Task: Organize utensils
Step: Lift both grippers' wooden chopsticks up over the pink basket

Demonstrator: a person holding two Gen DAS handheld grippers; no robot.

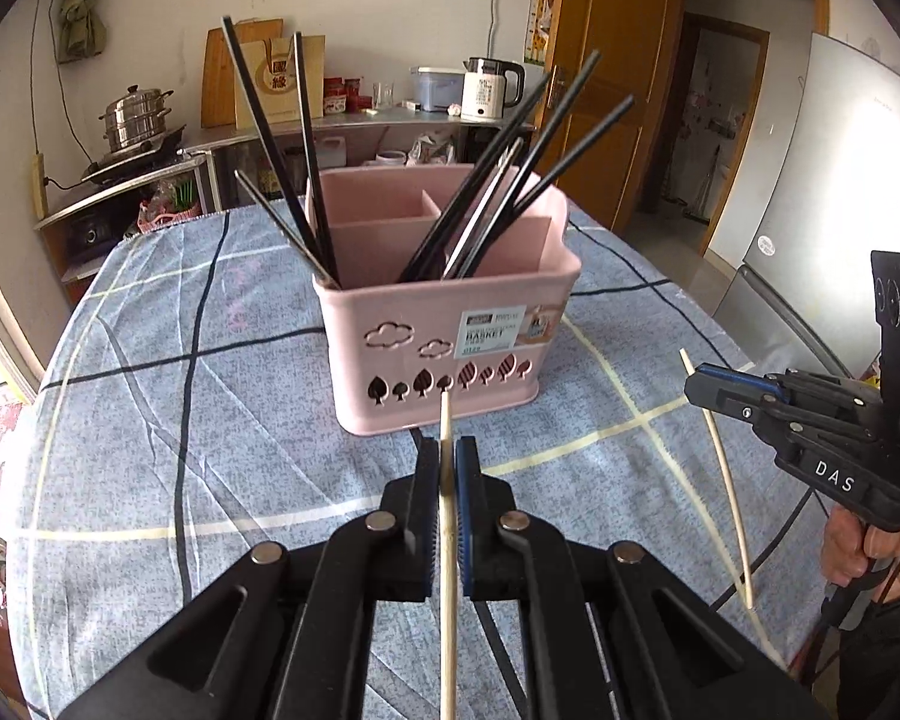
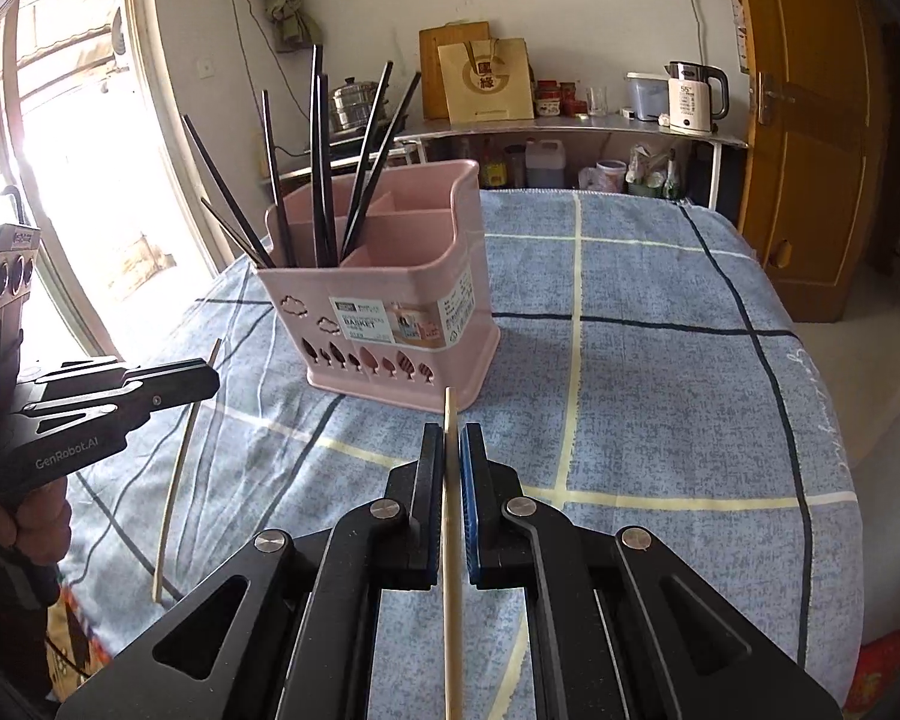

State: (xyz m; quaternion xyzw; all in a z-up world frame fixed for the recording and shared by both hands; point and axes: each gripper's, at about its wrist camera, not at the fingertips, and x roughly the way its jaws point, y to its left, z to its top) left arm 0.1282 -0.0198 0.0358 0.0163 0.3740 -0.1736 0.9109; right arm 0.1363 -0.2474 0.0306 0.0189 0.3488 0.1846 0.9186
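A pink utensil basket [image 1: 438, 324] with compartments stands on the table and also shows in the right wrist view [image 2: 390, 312]. Several black chopsticks [image 1: 498, 180] lean in it; they also show in the right wrist view [image 2: 324, 168]. My left gripper [image 1: 447, 450] is shut on a pale wooden chopstick [image 1: 448, 570], held above the cloth just in front of the basket. My right gripper [image 2: 450, 438] is shut on another pale wooden chopstick [image 2: 452, 570], right of the left one. Each gripper shows in the other's view: the right [image 1: 699, 384] and the left [image 2: 207, 381].
The table wears a blue checked cloth [image 1: 210, 420] and its edge drops off at the right [image 2: 834, 480]. A counter behind holds a kettle [image 1: 489, 87], a steel pot [image 1: 135, 117] and a paper bag [image 1: 282, 78]. A fridge [image 1: 840, 192] stands right.
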